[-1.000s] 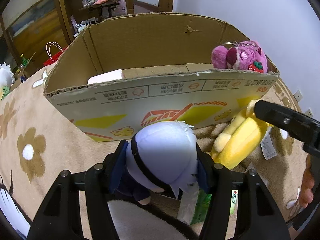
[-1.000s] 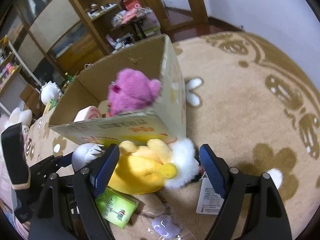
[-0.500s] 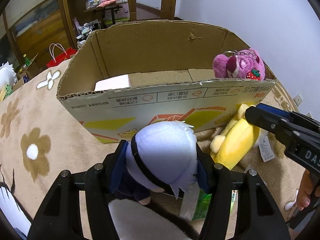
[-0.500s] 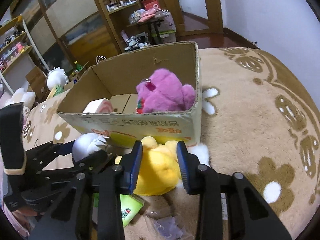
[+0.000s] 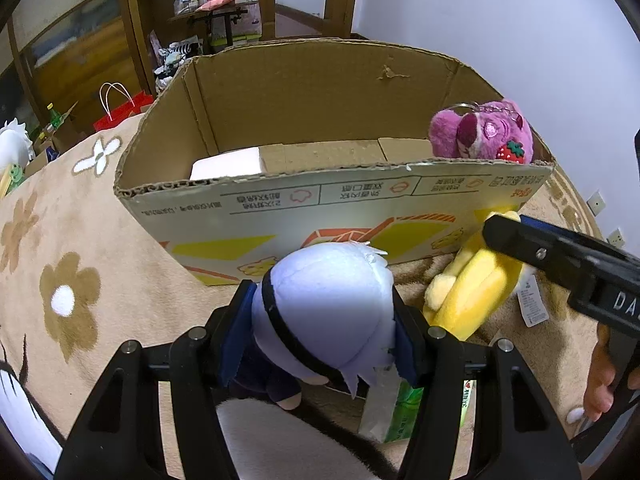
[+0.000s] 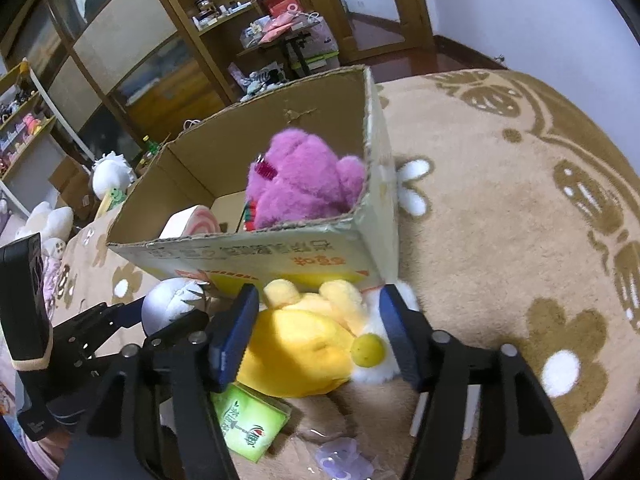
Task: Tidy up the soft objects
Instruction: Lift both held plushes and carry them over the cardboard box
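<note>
You are looking across a tan carpet [image 6: 500,208] patterned with brown flowers with white centres and white blossoms. On your right stands a plain pale wall [image 5: 500,32], with wall sockets [image 5: 596,203] low down. On the far left you see wooden shelving [image 6: 132,40] with frosted panels, its shelves crowded with small items. A small dark side table [image 5: 224,16] piled with pink things stands far back, beside a wooden door frame [image 6: 420,4]. A red paper bag [image 5: 120,110] sits on the far left.

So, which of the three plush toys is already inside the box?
The pink bear, in the right corner of the box. The white-haired doll and the yellow toy are outside, each between a claw's fingers.
</note>
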